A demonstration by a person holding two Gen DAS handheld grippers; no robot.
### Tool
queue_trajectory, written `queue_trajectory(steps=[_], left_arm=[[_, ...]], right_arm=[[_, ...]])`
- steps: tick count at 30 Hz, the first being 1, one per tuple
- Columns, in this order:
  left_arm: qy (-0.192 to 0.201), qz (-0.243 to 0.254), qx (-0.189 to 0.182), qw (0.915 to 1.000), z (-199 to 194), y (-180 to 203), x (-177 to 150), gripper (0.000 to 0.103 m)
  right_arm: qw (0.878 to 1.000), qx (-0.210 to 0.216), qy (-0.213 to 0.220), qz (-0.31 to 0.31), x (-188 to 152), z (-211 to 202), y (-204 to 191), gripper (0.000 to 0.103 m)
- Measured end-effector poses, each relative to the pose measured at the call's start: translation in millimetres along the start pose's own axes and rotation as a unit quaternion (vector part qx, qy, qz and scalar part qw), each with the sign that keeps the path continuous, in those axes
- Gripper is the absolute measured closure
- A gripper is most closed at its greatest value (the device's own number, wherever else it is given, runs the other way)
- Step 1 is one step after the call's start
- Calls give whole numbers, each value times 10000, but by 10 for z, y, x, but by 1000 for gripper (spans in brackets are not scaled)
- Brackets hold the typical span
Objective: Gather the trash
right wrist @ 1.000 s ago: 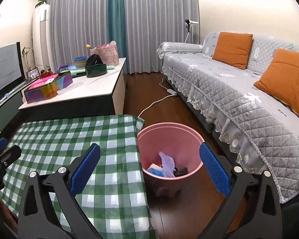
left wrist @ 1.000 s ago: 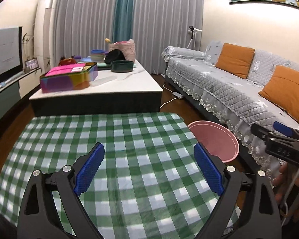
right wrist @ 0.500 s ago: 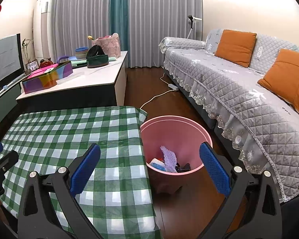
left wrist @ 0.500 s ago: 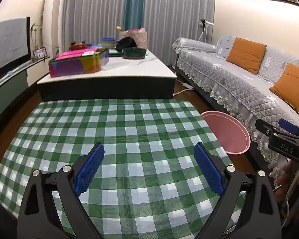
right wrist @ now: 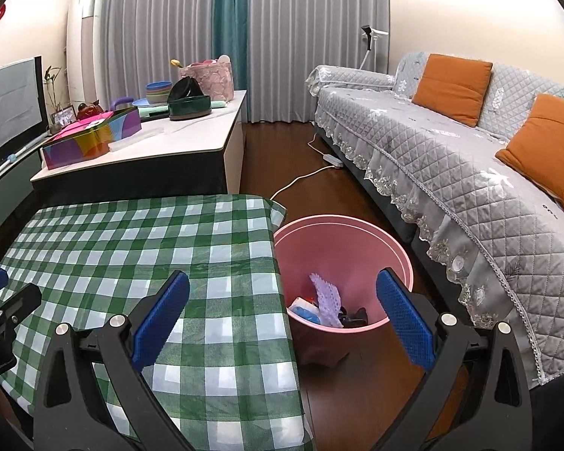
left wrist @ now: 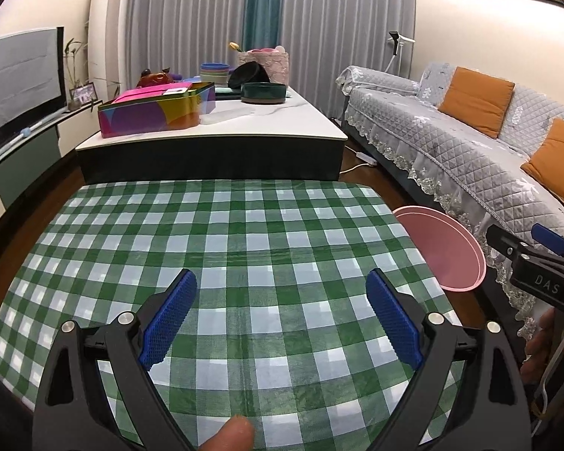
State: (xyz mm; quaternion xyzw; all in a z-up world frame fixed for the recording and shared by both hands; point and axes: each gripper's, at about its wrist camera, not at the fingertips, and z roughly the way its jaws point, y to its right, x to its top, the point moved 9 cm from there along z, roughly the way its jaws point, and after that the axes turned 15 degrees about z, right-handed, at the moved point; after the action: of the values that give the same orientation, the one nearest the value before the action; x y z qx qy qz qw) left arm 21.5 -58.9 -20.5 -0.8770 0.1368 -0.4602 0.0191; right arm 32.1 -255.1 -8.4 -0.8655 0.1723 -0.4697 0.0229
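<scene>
A pink bin point(right wrist: 342, 240) stands on the floor against the right edge of the green checked table point(right wrist: 131, 248). Inside it lie several pieces of trash point(right wrist: 325, 302), among them a pale purple scrap and a blue-and-white wrapper. My right gripper point(right wrist: 282, 317) is open above the table's edge and the bin, with nothing between its fingers. My left gripper point(left wrist: 280, 312) is open over the checked table point(left wrist: 244, 233), holding nothing. In the left wrist view the bin point(left wrist: 441, 248) shows at the right, beside the right gripper's body point(left wrist: 537, 263).
A low white-topped table point(left wrist: 214, 127) beyond holds a colourful box point(left wrist: 156, 112), bowls and a pink basket. A grey sofa point(right wrist: 470, 165) with orange cushions runs along the right. A power strip and cable point(right wrist: 319, 165) lie on the wooden floor. A thumb point(left wrist: 231, 434) shows at the bottom.
Both grippers have drawn back and risen a little, so more of the checked table shows. Both stay open with nothing held. The trash in the bin has not moved.
</scene>
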Motion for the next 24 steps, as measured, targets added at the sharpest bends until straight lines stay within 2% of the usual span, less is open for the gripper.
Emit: queue_trajectory(steps=[24], left_arm=[[-45,-52,60,10000,10,-44,-32,14]], right_arm=[[10000,8,-54,-9,-34,52,-19,5]])
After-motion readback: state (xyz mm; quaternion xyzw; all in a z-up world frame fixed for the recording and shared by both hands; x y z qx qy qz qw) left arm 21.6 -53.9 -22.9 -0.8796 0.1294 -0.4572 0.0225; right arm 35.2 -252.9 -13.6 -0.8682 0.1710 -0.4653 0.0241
